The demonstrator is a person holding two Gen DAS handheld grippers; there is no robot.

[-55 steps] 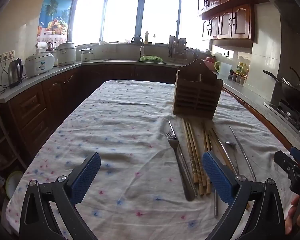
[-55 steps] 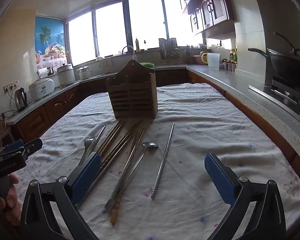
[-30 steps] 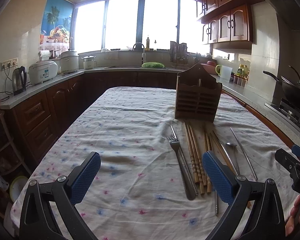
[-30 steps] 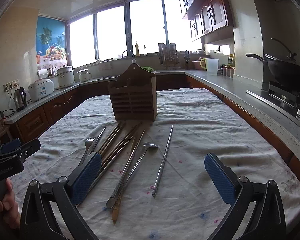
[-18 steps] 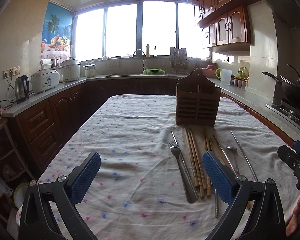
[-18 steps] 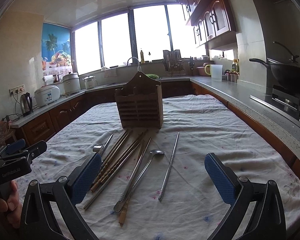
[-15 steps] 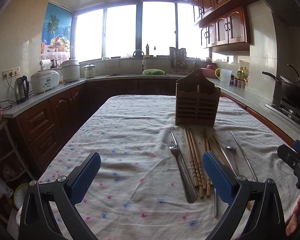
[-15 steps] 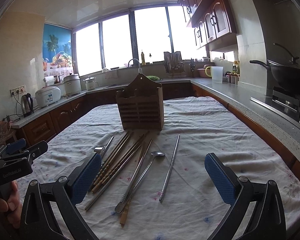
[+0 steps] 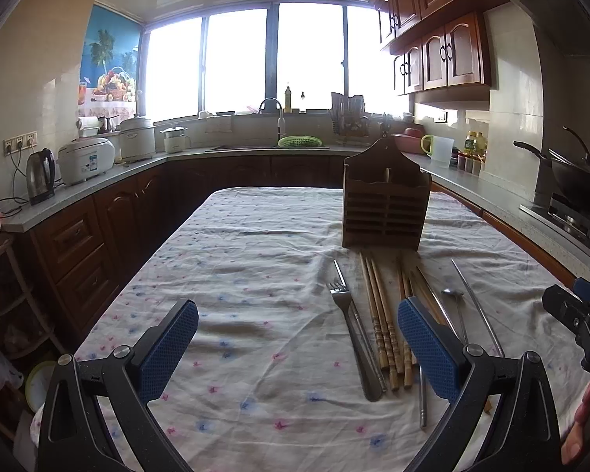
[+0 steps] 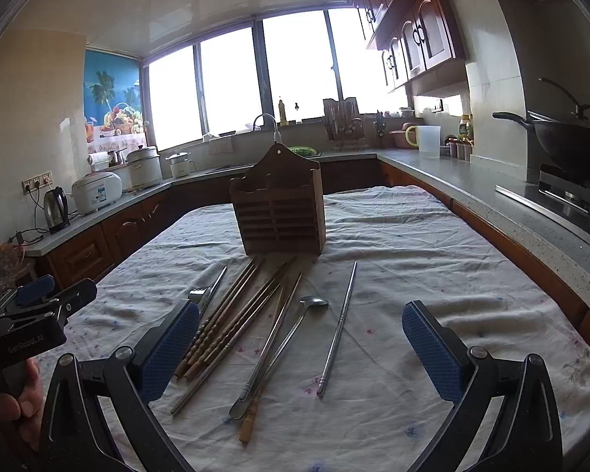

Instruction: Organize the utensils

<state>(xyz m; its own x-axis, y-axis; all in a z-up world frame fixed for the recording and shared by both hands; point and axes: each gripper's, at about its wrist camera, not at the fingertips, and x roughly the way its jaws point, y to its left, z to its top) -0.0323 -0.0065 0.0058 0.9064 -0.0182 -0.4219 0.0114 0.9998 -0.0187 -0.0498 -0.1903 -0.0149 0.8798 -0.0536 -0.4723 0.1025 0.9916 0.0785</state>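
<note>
**Utensils laid out before one wooden holder**

Kitchen counters ring a table under a flowered cloth (image 9: 255,275). One slatted wooden holder (image 10: 281,212) stands upright mid-table. Just in front of it lie one fork (image 9: 348,322), one long-handled spoon (image 10: 283,346), one lone metal stick (image 10: 340,322) set apart to the right, and a fan of wooden chopsticks (image 10: 224,322), overlapping too much to count exactly. Both tools hover over the near edge: the left gripper (image 9: 297,348) and the right gripper (image 10: 301,348) each have jaws spread wide, holding nothing. One hand (image 10: 15,405) grasps the left tool's handle.
</note>
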